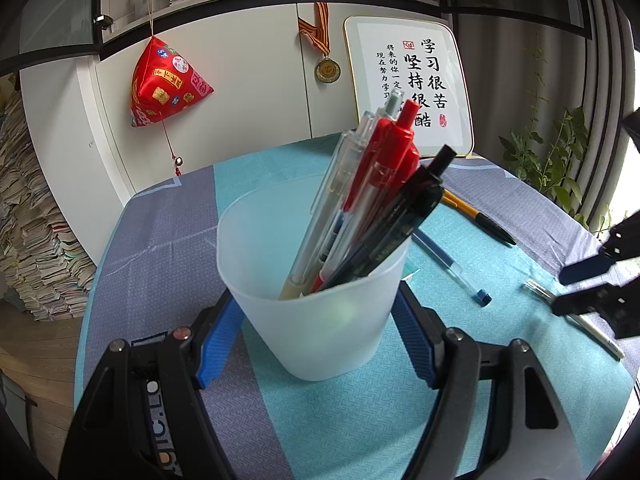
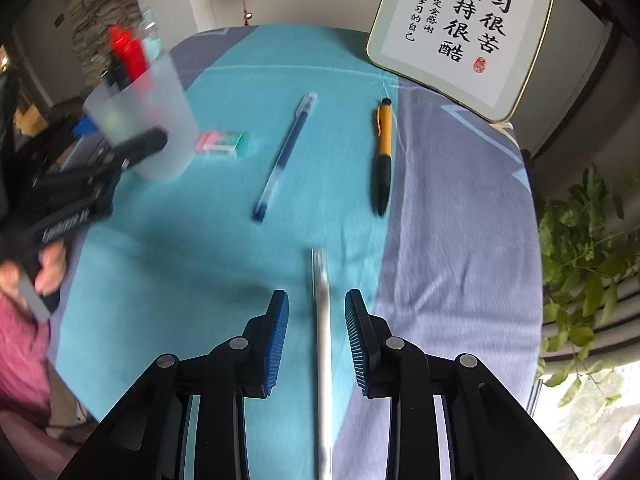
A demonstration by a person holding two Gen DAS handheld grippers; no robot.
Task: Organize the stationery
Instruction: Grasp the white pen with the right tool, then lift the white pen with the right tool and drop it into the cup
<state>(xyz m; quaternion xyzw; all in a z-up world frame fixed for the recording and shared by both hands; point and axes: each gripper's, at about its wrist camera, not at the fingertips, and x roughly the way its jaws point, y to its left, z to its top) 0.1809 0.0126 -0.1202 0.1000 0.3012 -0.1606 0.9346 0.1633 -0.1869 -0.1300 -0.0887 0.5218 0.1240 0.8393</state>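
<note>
My left gripper [image 1: 316, 312] is shut on a frosted plastic cup [image 1: 320, 300] that holds several pens, red, black and clear. The cup also shows in the right wrist view [image 2: 148, 116] at the left. My right gripper [image 2: 317, 312] is open, its blue pads on either side of a white pen [image 2: 322, 320] lying on the cloth, not touching it. In the left wrist view the right gripper [image 1: 576, 292] is over that white pen [image 1: 596, 330]. A blue capped pen [image 2: 284, 156], a yellow and black pen [image 2: 383, 156] and an eraser [image 2: 220, 142] lie on the cloth.
The table [image 2: 200, 280] has a teal and grey cloth. A framed calligraphy board [image 2: 464, 28] leans at the back right. A green plant [image 2: 588, 264] stands off the right edge. A red hanging ornament [image 1: 164, 84] and a medal [image 1: 327, 69] hang on the white cabinet.
</note>
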